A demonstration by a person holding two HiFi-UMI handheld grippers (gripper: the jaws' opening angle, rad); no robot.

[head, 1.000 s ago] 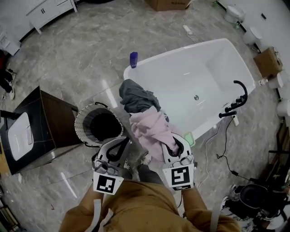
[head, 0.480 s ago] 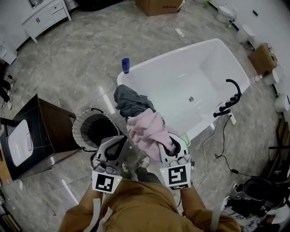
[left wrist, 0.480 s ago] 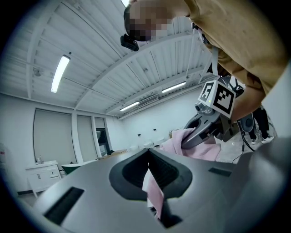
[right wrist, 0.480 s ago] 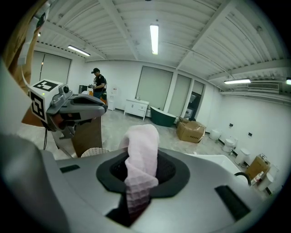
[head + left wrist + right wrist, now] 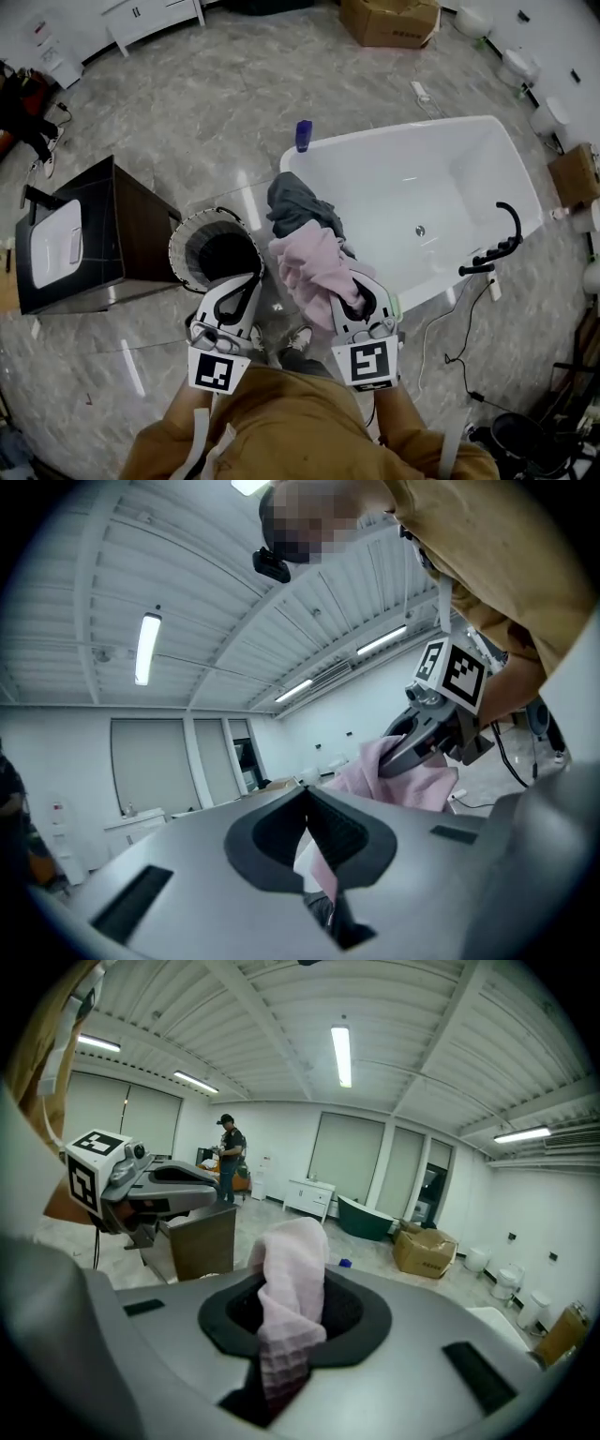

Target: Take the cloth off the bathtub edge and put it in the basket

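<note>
The basket (image 5: 180, 251) is seen at left, the left hand-held gripper (image 5: 249, 281) clenched empty beside it. The pink cloth (image 5: 314, 267) is grasped by the right hand-held gripper (image 5: 358, 277), near the bathtub (image 5: 487, 164) edge.

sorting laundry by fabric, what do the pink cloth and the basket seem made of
The pink cloth looks like soft, matte cotton towelling: a waffle grid shows. The basket seems pale wicker or woven plastic, dark inside; its weave is too small to tell.
</note>
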